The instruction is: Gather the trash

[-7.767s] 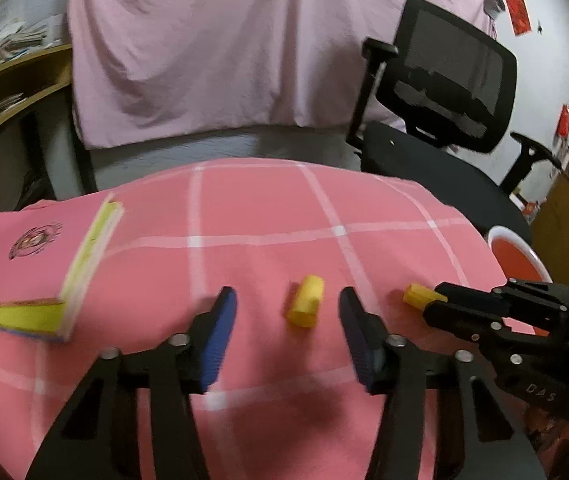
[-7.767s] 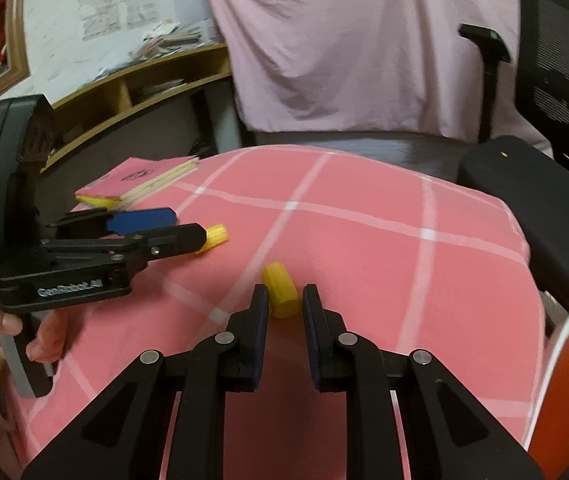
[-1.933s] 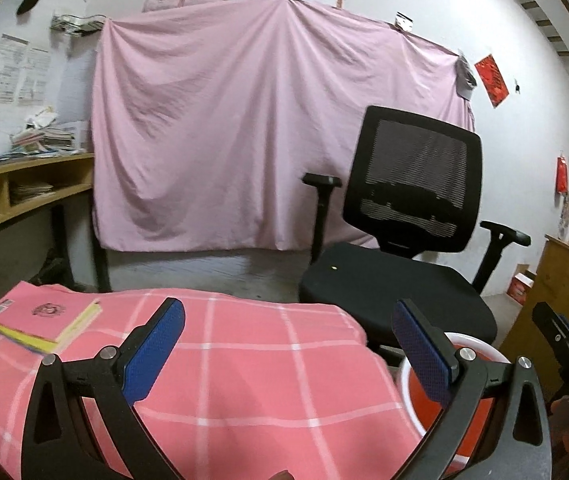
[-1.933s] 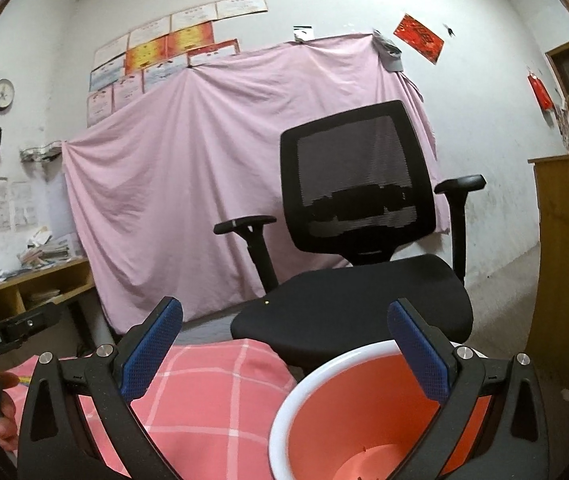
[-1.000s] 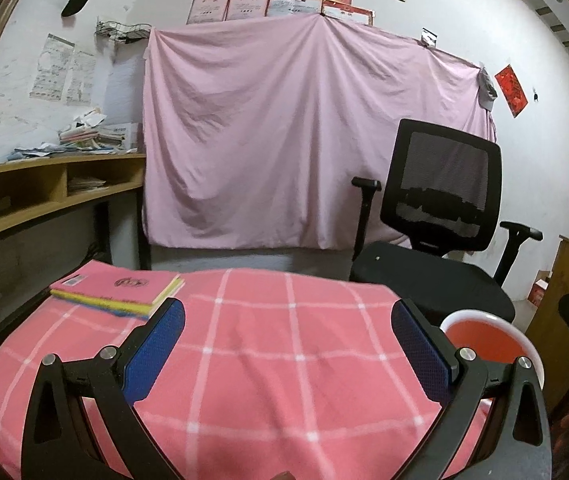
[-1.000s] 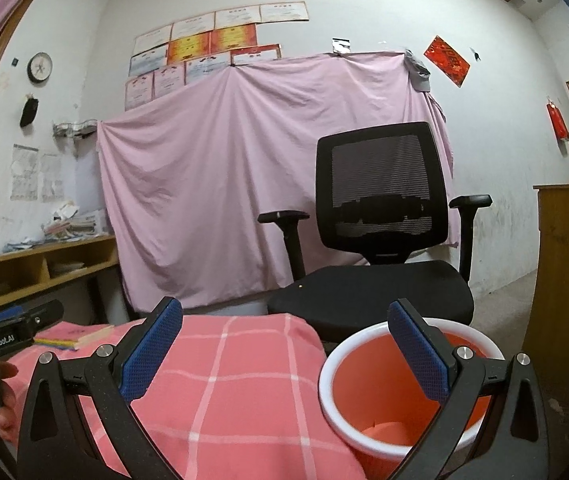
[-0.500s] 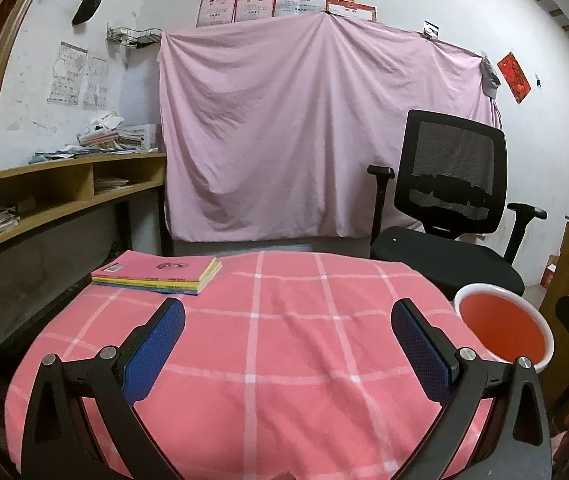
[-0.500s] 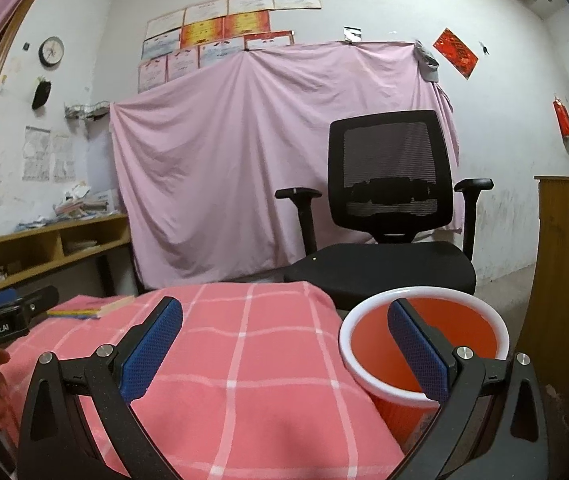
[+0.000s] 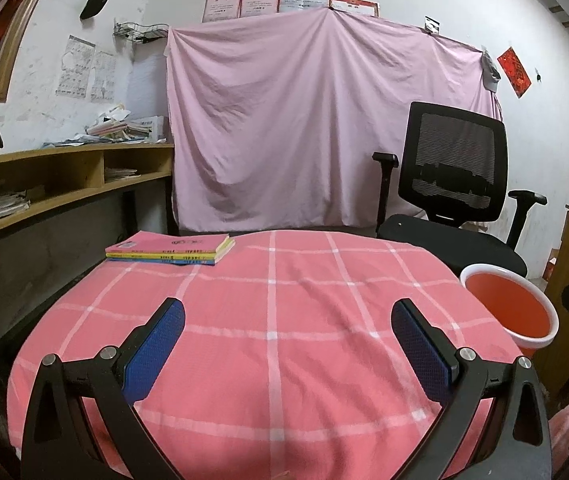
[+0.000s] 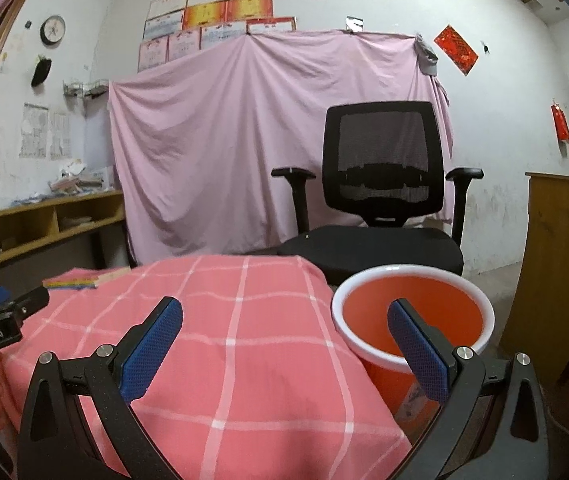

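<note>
My left gripper (image 9: 287, 312) is wide open and empty, held above the near part of the pink checked tablecloth (image 9: 268, 300). My right gripper (image 10: 284, 310) is also wide open and empty, at the table's right edge with its right finger in front of the orange bin (image 10: 412, 312). The orange bin with a white rim (image 9: 510, 310) stands beside the table at the right. I see no loose trash on the cloth in either view. The inside of the bin is hidden from here.
A stack of pink and yellow books (image 9: 170, 249) lies at the table's far left corner. A black office chair (image 9: 452, 200) stands behind the table. Wooden shelves (image 9: 44, 184) run along the left wall and a wooden cabinet (image 10: 560, 264) stands at the right.
Both grippers have pulled back and lower from the bin, so more of the tablecloth shows. Both stay wide open. The yellow pieces seen on the cloth much earlier are gone from it.
</note>
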The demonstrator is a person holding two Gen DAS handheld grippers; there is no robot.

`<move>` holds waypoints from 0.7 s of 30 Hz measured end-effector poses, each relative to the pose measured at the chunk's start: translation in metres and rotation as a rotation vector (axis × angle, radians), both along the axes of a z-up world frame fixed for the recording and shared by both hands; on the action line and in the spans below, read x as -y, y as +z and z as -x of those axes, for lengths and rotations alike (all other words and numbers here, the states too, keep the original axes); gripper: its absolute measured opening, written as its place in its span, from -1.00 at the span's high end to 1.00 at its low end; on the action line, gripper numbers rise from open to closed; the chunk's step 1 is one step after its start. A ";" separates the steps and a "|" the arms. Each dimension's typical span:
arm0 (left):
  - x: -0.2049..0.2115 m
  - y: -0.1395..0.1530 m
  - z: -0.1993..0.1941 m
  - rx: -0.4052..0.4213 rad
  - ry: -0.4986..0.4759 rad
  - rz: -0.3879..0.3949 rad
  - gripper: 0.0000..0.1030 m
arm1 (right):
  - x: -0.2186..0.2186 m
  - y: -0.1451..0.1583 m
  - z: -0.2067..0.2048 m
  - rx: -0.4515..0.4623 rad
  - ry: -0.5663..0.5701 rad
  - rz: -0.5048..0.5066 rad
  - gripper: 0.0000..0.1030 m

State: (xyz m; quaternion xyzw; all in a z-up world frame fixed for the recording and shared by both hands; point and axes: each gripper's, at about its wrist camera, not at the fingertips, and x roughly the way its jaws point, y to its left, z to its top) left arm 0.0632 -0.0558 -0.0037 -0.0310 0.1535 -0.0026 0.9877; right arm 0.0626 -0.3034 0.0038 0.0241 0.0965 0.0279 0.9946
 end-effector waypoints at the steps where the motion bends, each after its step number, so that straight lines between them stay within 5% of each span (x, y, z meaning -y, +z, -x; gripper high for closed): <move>1: 0.000 -0.002 0.000 -0.002 -0.002 -0.001 -0.96 | -0.001 -0.003 -0.002 -0.011 -0.001 0.009 -1.00; 21: 0.005 -0.015 0.002 -0.007 -0.014 -0.044 -0.97 | 0.000 -0.011 -0.006 -0.032 0.010 0.013 -1.00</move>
